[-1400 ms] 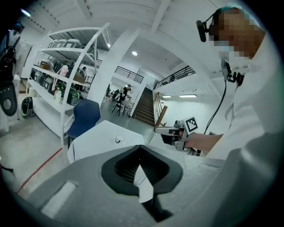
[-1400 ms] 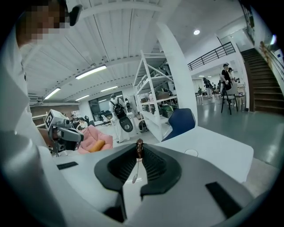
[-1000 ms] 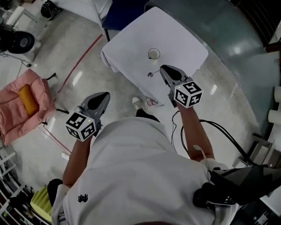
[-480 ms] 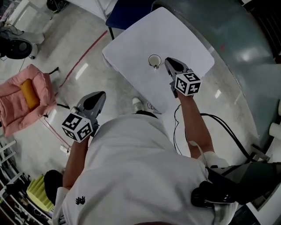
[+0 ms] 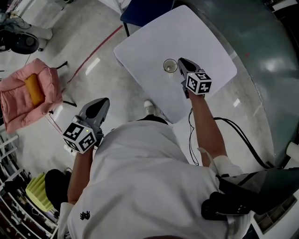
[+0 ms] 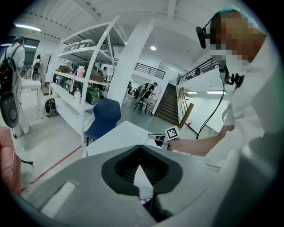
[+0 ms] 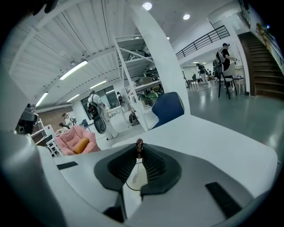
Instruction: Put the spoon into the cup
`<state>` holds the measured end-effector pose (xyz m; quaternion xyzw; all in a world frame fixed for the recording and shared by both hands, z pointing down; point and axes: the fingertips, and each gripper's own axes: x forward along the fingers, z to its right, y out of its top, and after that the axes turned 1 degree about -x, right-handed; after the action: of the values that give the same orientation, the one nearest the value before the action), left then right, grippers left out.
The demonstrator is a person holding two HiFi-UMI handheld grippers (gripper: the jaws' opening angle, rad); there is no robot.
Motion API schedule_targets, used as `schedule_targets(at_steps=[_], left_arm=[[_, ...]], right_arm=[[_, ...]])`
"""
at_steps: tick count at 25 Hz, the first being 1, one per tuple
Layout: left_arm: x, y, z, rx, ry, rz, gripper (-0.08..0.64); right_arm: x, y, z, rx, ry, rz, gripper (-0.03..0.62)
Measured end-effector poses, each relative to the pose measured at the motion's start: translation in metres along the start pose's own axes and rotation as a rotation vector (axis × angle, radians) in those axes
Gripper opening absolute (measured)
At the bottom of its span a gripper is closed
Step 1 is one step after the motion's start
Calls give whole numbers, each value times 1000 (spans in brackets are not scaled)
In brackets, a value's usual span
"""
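A small cup [image 5: 169, 66] stands near the middle of the white table [image 5: 205, 42]. My right gripper [image 5: 181, 62] sits just right of it, tips reaching to its rim. Seen from the right gripper view, that gripper [image 7: 139, 148] is shut on the spoon [image 7: 135, 176]: the brown handle end pokes up between the tips and the bowl hangs below, over a curved rim. My left gripper [image 5: 103, 101] hangs over the floor, well off the table's near-left edge, tips together with nothing in them. From the left gripper view, its jaws [image 6: 140, 150] point toward the table [image 6: 120, 137].
A pink padded seat [image 5: 18, 100] with an orange cushion lies on the floor at left. A blue chair [image 5: 145, 9] stands at the table's far side. A black cable [image 5: 238, 137] runs along the floor at right. White shelving [image 6: 84, 66] lines the hall.
My right gripper has carried the spoon from the table's near part up to the cup's side. The left gripper drifted a little down and left over the floor.
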<state>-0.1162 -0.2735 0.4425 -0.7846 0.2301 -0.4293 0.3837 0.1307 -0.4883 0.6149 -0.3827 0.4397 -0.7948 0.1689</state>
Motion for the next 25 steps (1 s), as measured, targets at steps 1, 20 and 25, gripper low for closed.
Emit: schedule_targets(at_steps=[1,20,25], left_arm=[[0,0,-2,-4,7,-1,5],[8,-4,-12,-22,60,-36,4],[3,-5,-12,-27,57,-36,5]], right_arm=[[5,-3,2,6,3,-7,46],[55,-55,24,67,7,-64,46],[53,-57,26,68,-11,-59,46]])
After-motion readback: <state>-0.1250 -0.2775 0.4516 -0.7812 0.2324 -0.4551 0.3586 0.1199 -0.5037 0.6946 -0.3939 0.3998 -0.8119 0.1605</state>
